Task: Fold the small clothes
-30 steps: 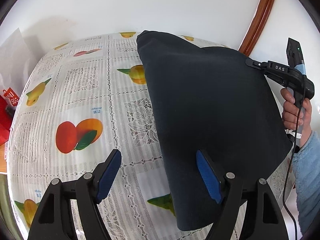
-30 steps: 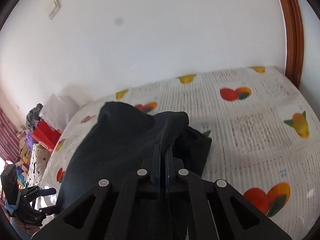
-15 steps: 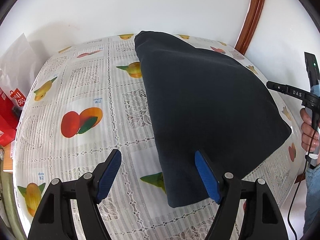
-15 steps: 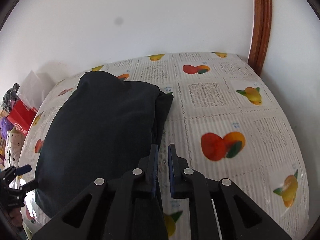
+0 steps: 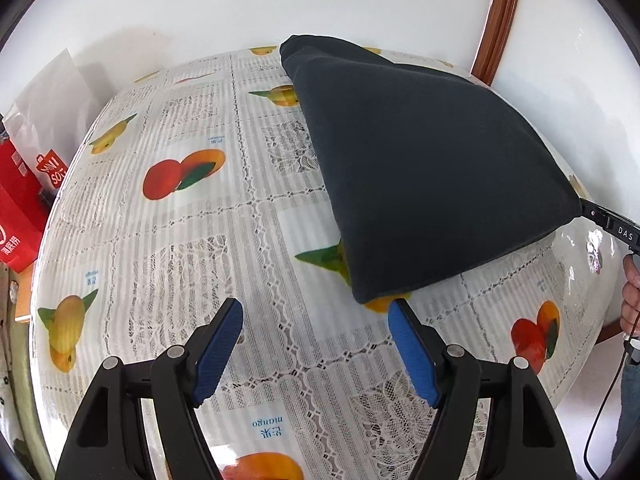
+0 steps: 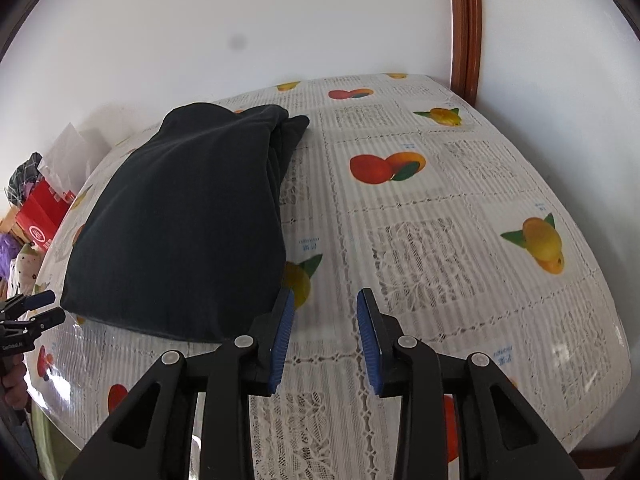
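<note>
Right claw (image 6: 325, 336) parted, jaws just been opening, nothing between pads; near right corner of dark garment (image 6: 180, 232) just beside its left pad. Left claw (image 5: 316, 354) wide open, empty, just short of garment's near corner. Garment folded flat on table (image 6: 440, 240), toward its left half. Judgement: soft, light, limp cloth, thick stacked layers; glossy tablecloth may let it slide. Pinch corners or folded edge, all layers together.
</note>
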Demonstrator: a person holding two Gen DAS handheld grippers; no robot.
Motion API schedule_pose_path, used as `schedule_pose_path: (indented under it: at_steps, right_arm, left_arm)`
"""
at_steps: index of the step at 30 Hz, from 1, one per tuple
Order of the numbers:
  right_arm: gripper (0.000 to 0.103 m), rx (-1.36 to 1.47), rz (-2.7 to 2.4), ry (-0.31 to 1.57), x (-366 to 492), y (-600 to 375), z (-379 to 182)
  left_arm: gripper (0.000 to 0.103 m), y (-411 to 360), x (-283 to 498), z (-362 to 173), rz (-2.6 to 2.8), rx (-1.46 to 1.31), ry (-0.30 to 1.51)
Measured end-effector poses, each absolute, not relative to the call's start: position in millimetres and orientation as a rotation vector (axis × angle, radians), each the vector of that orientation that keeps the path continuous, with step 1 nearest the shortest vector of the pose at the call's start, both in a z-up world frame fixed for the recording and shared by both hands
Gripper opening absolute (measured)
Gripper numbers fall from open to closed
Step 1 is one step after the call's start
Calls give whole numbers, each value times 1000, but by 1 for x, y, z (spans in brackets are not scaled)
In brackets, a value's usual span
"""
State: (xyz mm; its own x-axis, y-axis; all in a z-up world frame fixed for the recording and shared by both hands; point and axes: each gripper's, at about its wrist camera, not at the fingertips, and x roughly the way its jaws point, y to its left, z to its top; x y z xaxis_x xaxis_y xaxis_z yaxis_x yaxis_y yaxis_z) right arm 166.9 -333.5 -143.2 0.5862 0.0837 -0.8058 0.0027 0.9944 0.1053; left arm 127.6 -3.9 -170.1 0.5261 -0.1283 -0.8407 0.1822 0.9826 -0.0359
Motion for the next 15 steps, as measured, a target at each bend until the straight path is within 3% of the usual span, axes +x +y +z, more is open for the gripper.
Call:
schedule_pose_path:
  at_steps: [5, 15]
  right_arm:
    - [30, 40, 30, 970, 166, -318, -160]
    - [29, 177, 123, 1025, 149, -322, -167]
  left_arm:
    - [65, -14, 125, -173, -214, 56, 967]
    - [39, -29, 142, -173, -267, 45, 941]
